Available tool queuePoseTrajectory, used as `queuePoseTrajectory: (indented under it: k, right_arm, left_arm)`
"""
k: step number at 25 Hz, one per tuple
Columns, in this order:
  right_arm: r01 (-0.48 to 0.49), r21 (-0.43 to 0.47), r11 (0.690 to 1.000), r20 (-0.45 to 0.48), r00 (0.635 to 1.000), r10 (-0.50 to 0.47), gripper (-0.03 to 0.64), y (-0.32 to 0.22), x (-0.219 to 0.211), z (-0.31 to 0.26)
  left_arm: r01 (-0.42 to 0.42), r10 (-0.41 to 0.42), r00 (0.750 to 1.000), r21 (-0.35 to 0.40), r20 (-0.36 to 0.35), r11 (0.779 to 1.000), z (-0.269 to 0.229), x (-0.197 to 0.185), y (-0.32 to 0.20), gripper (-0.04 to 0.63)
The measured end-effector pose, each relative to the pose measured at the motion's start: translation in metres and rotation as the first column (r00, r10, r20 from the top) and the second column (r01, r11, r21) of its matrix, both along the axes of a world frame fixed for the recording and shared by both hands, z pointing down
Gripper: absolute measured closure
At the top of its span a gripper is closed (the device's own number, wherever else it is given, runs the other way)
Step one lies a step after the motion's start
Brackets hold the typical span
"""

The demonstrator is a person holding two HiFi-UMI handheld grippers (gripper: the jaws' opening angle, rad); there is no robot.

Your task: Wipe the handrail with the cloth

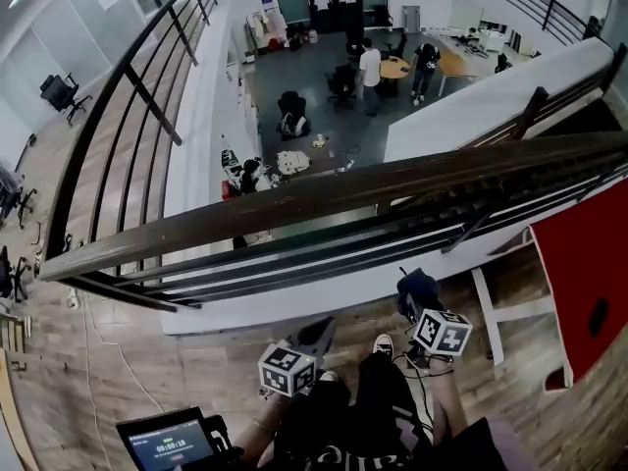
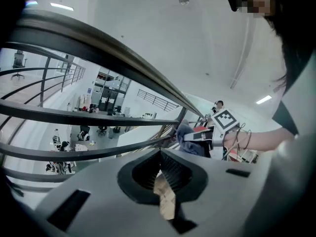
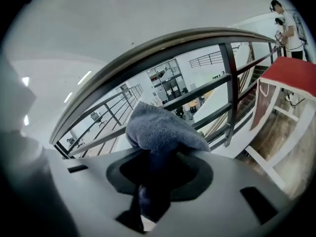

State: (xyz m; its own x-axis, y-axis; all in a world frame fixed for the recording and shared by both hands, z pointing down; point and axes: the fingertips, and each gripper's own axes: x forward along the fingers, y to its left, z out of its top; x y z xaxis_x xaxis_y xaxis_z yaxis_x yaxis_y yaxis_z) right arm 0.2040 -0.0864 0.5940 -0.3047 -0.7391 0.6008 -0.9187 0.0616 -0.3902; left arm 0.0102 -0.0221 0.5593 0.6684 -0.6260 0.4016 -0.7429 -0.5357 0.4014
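The dark wooden handrail [image 1: 324, 196] runs across the head view from lower left to upper right, above several thin rails. Both grippers hang below it, near the person's legs. My right gripper [image 1: 416, 298] is shut on a blue-grey cloth [image 1: 420, 287], which bunches up out of the jaws [image 3: 157, 130]. In the right gripper view the handrail [image 3: 163, 47] arcs above the cloth, apart from it. My left gripper [image 1: 316, 338] is shut with nothing held; only a tan scrap shows between its pads [image 2: 166, 197]. The left gripper view shows the handrail [image 2: 113, 53] overhead and the right gripper [image 2: 201, 138] with the cloth [image 2: 183, 134].
Beyond the rail is a drop to a lower office floor [image 1: 324, 86] with people and desks. A red panel on a white frame [image 1: 585, 281] stands at the right. A handheld screen [image 1: 169, 442] sits at the bottom left. A second railing [image 1: 128, 96] runs away at left.
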Motion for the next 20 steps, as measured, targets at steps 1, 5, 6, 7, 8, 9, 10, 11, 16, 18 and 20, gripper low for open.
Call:
queuePoseTrajectory:
  k: [1,5,6,7,8,9,10,11,16,18,20]
  right_arm:
    - [0.003,0.004,1.0,0.008,1.0,-0.003,0.512,0.013,-0.013,-0.003]
    - [-0.014,0.014,1.0,0.032,0.999,0.014,0.512,0.068,-0.055,-0.014]
    - [-0.022,0.017,1.0,0.038,0.999,0.022,0.512,0.081,-0.062,-0.018]
    - [-0.028,0.019,0.999,0.043,0.999,0.027,0.512,0.091,-0.067,-0.022]
    - [-0.03,0.02,0.999,0.046,0.999,0.029,0.512,0.098,-0.071,-0.025]
    - [-0.029,0.021,0.999,0.046,0.999,0.028,0.512,0.104,-0.074,-0.027]
    - [-0.028,0.023,0.999,0.044,0.999,0.027,0.512,0.108,-0.077,-0.029]
    - [-0.026,0.026,0.999,0.042,0.999,0.025,0.512,0.114,-0.079,-0.03]
    - [-0.022,0.04,0.999,0.027,0.999,0.021,0.512,0.136,-0.084,-0.039]
    - [-0.028,0.052,0.998,0.024,0.999,0.027,0.512,0.142,-0.081,-0.044]
    - [-0.031,0.069,0.997,0.017,0.999,0.03,0.512,0.156,-0.07,-0.056]
  left_arm:
    - [-0.004,0.004,1.0,0.007,-0.002,1.0,-0.002,-0.008,0.006,0.594]
    - [-0.011,0.012,1.0,0.03,-0.016,0.999,-0.017,-0.04,0.039,0.594]
    - [-0.014,0.015,1.0,0.038,-0.02,0.999,-0.023,-0.046,0.048,0.594]
    - [-0.016,0.017,1.0,0.046,-0.023,0.999,-0.028,-0.051,0.055,0.594]
    - [-0.018,0.02,0.999,0.051,-0.026,0.999,-0.031,-0.054,0.059,0.594]
    - [-0.02,0.022,0.999,0.055,-0.03,0.998,-0.033,-0.057,0.061,0.594]
    - [-0.021,0.023,0.999,0.059,-0.034,0.998,-0.034,-0.058,0.063,0.595]
    - [-0.021,0.024,0.999,0.062,-0.039,0.998,-0.035,-0.059,0.064,0.594]
    - [-0.022,0.028,0.998,0.099,-0.062,0.995,-0.05,-0.057,0.067,0.594]
    - [-0.031,0.039,0.997,0.119,-0.068,0.992,-0.058,-0.052,0.07,0.594]
    - [-0.043,0.053,0.996,0.135,-0.073,0.99,-0.069,-0.037,0.082,0.594]
